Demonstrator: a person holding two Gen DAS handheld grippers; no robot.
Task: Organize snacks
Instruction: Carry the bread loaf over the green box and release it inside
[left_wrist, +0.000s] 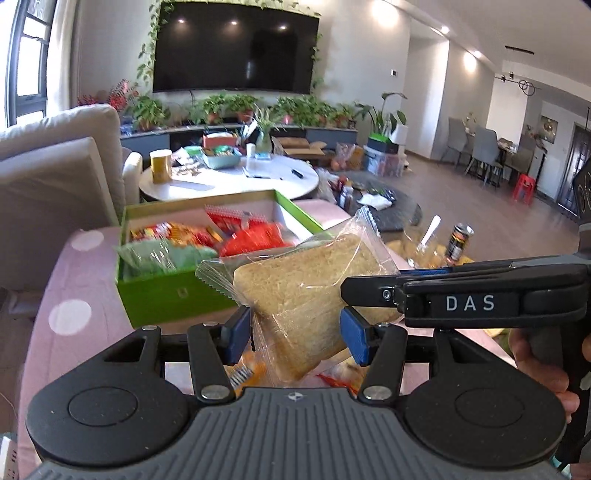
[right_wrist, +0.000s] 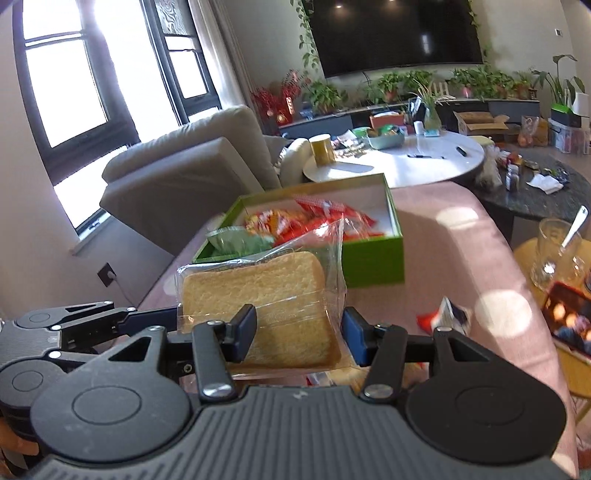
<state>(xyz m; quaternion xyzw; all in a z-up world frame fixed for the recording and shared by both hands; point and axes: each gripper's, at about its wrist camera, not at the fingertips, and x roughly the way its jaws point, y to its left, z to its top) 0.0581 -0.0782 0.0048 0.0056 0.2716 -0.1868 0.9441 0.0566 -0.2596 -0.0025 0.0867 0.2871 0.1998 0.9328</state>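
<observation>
A slice of bread in a clear wrapper (left_wrist: 306, 291) hangs above the pink dotted cloth (left_wrist: 74, 332). My left gripper (left_wrist: 297, 330) is shut on its lower part, blue pads pressing both sides. My right gripper (left_wrist: 345, 290) comes in from the right, its fingertips at the packet's edge. In the right wrist view the same bread packet (right_wrist: 258, 295) sits between the pads of my right gripper (right_wrist: 299, 332), shut on it, while my left gripper (right_wrist: 173, 317) meets its left edge. Behind stands an open green box (left_wrist: 173, 291) (right_wrist: 373, 258) holding red, orange and green snack packets.
A small red and white packet (right_wrist: 443, 317) lies on the cloth to the right. A glass with a spoon (right_wrist: 554, 251) and a dark can (left_wrist: 458, 240) stand on a yellow side table. Beyond are a round white table (left_wrist: 258, 181) and a grey sofa (right_wrist: 177, 177).
</observation>
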